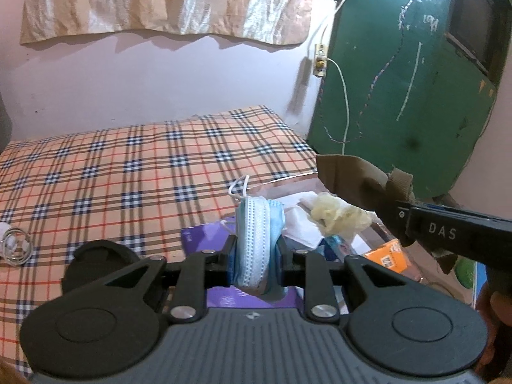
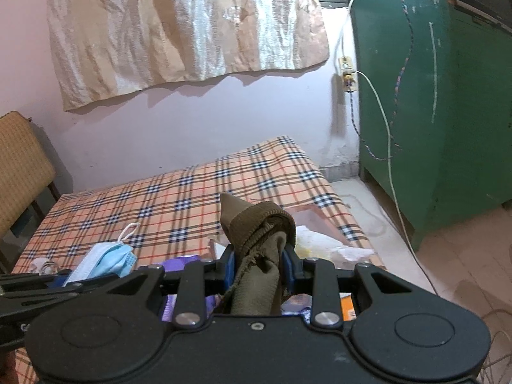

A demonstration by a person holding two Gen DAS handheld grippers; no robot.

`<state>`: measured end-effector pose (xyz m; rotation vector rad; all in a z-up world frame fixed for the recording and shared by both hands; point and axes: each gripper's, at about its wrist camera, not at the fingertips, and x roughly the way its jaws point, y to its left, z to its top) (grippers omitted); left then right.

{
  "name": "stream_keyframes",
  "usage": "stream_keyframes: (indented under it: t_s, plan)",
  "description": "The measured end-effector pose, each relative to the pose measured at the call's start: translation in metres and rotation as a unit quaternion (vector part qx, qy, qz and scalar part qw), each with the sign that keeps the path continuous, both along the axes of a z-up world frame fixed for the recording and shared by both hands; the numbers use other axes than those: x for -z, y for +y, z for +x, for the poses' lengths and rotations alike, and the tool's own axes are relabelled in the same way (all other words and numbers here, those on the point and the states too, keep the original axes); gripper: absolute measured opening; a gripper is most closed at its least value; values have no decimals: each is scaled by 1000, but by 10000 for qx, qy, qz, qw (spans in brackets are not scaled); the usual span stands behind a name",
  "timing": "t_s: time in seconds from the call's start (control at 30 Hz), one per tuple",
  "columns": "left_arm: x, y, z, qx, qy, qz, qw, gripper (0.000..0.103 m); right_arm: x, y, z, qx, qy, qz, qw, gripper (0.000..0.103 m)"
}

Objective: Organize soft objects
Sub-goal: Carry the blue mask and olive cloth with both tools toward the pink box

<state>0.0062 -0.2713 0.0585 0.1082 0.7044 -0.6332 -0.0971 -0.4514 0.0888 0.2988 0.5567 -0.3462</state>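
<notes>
My left gripper (image 1: pixel 256 252) is shut on a folded blue face mask (image 1: pixel 257 240) that stands up between its jaws, white ear loops sticking out behind. The same mask (image 2: pixel 105 260) shows at the left of the right wrist view. My right gripper (image 2: pixel 259 265) is shut on a brown-olive cloth (image 2: pixel 259 246), bunched and poking up past the fingers. That cloth (image 1: pixel 352 179) and the right gripper's body appear at the right of the left wrist view. Both grippers hover over a clear container (image 1: pixel 387 233) holding tissue, a pale yellow crumpled piece (image 1: pixel 336 214) and an orange packet (image 1: pixel 388 254).
A plaid orange sheet covers the bed (image 1: pixel 128 166). A purple packet (image 1: pixel 204 233) lies beneath the left gripper. A small clear item (image 1: pixel 14 243) rests at the bed's left. A green cabinet (image 2: pixel 432 112) stands right, with a white cable (image 2: pixel 390 160) hanging from a wall socket. A woven chair (image 2: pixel 19 166) stands at the left.
</notes>
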Motion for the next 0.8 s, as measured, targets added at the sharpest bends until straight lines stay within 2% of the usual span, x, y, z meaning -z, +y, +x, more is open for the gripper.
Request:
stream_keyframes:
  t_s: [0.53,0.8]
  plan:
    - [23,-54,-14,613,230,-134,9978,25,25,-53,-23,536,227,115,9982,36]
    - [43,-72,-13,701,400,-187,9966,25,43,-72,-21,659,357,240,9969,37]
